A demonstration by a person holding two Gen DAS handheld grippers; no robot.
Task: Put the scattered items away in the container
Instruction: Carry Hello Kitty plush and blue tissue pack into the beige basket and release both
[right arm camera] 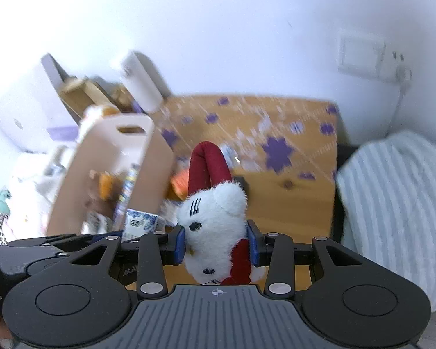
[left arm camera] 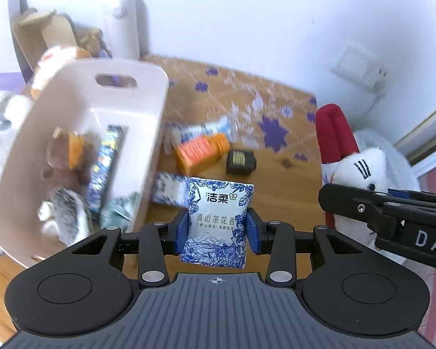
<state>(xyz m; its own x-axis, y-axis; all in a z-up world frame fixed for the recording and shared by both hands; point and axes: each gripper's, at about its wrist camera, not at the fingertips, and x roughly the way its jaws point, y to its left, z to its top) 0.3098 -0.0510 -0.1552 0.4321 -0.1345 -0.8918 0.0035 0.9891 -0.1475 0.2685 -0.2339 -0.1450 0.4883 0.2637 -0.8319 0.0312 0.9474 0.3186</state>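
**Both grippers loaded beside the bin**

The left gripper (left arm camera: 217, 229) has its jaws clenched on a blue-and-white tissue pack (left arm camera: 217, 221), which stands upright between the blue pads above the tabletop (left arm camera: 284, 180). Ahead of the jaws and to their left sits the white bin (left arm camera: 81, 151), tilted in the view, with a handle slot in its far wall. Inside it lie a brown plush (left arm camera: 64, 157), a long starry box (left arm camera: 106, 165) and a grey furry toy (left arm camera: 66, 212). Just ahead of the jaws, outside the bin, lie an orange bottle (left arm camera: 200, 152), a tube (left arm camera: 203, 129) beyond it, a small black block (left arm camera: 240, 163) to the right, and a second patterned pack (left arm camera: 170, 189) against the bin wall.

The right gripper (right arm camera: 217, 245) has its jaws grasping a white plush (right arm camera: 215, 226) with a red loop; the loop rises ahead of the jaws. The bin (right arm camera: 107, 160) is ahead and to their left, blurred. A striped cloth (right arm camera: 392, 203) lies to the right of the jaws, beyond the tabletop's edge.
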